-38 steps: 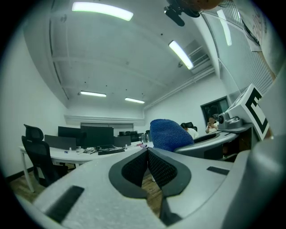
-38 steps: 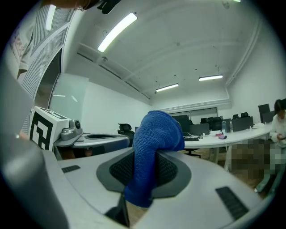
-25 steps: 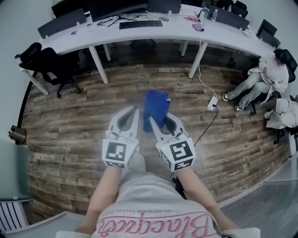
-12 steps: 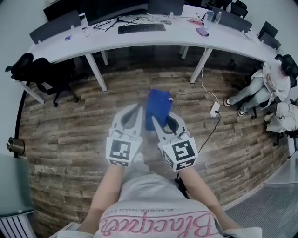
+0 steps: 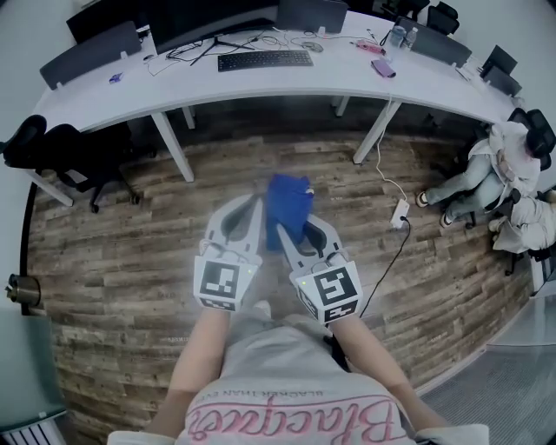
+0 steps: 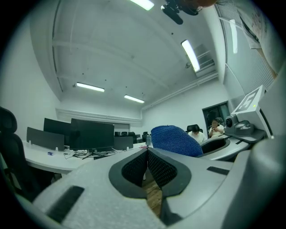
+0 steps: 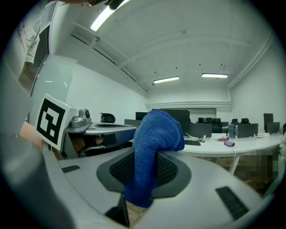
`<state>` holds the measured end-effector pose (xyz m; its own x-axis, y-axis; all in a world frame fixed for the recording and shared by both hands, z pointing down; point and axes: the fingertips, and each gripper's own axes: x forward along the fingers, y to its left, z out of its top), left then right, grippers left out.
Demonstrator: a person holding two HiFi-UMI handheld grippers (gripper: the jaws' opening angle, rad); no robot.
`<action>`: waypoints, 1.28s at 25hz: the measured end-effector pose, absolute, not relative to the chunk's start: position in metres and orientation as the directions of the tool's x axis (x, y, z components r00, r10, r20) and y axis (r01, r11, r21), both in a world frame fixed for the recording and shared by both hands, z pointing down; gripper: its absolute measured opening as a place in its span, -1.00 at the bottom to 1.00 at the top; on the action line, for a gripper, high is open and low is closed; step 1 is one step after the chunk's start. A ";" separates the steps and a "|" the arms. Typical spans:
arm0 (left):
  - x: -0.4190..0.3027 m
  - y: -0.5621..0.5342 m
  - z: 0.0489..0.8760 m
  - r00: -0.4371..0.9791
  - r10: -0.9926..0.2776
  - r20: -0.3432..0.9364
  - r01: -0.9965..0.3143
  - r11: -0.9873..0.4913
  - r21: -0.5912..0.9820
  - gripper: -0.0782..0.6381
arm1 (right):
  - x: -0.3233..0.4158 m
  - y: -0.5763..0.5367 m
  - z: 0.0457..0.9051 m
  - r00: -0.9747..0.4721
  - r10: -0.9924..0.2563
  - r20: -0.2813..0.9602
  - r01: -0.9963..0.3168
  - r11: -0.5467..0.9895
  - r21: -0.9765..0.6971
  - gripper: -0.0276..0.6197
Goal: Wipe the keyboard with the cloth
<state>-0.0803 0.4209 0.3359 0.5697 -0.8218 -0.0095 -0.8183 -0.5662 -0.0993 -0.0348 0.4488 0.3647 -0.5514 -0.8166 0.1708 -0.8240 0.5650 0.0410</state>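
A black keyboard (image 5: pixel 264 60) lies on the long white desk (image 5: pixel 287 80) at the far side of the room, and shows small in the right gripper view too, keyboard (image 7: pixel 192 142). My right gripper (image 5: pixel 283 222) is shut on a blue cloth (image 5: pixel 287 204), which bulges above its jaws as cloth (image 7: pixel 154 147). My left gripper (image 5: pixel 252 211) sits just left of it, shut, jaws closed on nothing. The cloth (image 6: pixel 176 140) appears beside the left jaws. Both grippers are held over the wooden floor, well short of the desk.
Dark monitors (image 5: pixel 217 13) and cables stand behind the keyboard. Black office chairs (image 5: pixel 61 152) sit at the left. A seated person (image 5: pixel 486 169) is at the right, near a power strip (image 5: pixel 400 207) with a cord on the floor. Desk legs (image 5: pixel 175 143) stand ahead.
The desk and keyboard have drawn a little nearer and lower in the head view. The grippers keep their pose, the right still holding the cloth.
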 end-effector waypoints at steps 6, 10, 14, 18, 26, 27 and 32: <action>-0.088 0.398 0.339 0.576 -0.817 -0.009 -0.815 -0.574 -0.086 -0.77 | -0.041 0.426 0.363 -0.534 -0.829 0.163 -0.837 0.546 0.034 -0.64; -0.087 0.386 0.340 0.581 -0.814 -0.012 -0.811 -0.578 -0.092 -0.77 | -0.039 0.413 0.361 -0.516 -0.844 0.147 -0.850 0.526 0.038 -0.64; -0.084 0.369 0.343 0.583 -0.812 -0.010 -0.809 -0.580 -0.095 -0.77 | -0.033 0.395 0.362 -0.504 -0.853 0.136 -0.858 0.512 0.032 -0.64; -0.077 0.346 0.345 0.582 -0.814 -0.001 -0.809 -0.578 -0.104 -0.77 | -0.027 0.369 0.363 -0.502 -0.857 0.118 -0.862 0.507 0.011 -0.64; -0.065 0.262 0.345 0.560 -0.828 0.016 -0.823 -0.558 -0.103 -0.77 | -0.019 0.284 0.368 -0.535 -0.836 0.124 -0.842 0.540 0.007 -0.64; -0.063 0.250 0.344 0.555 -0.832 0.017 -0.827 -0.553 -0.100 -0.77 | -0.016 0.270 0.366 -0.538 -0.834 0.122 -0.840 0.542 0.006 -0.64; -0.053 0.184 0.340 0.531 -0.847 0.014 -0.838 -0.528 -0.135 -0.77 | -0.005 0.200 0.360 -0.564 -0.817 0.122 -0.822 0.569 0.009 -0.64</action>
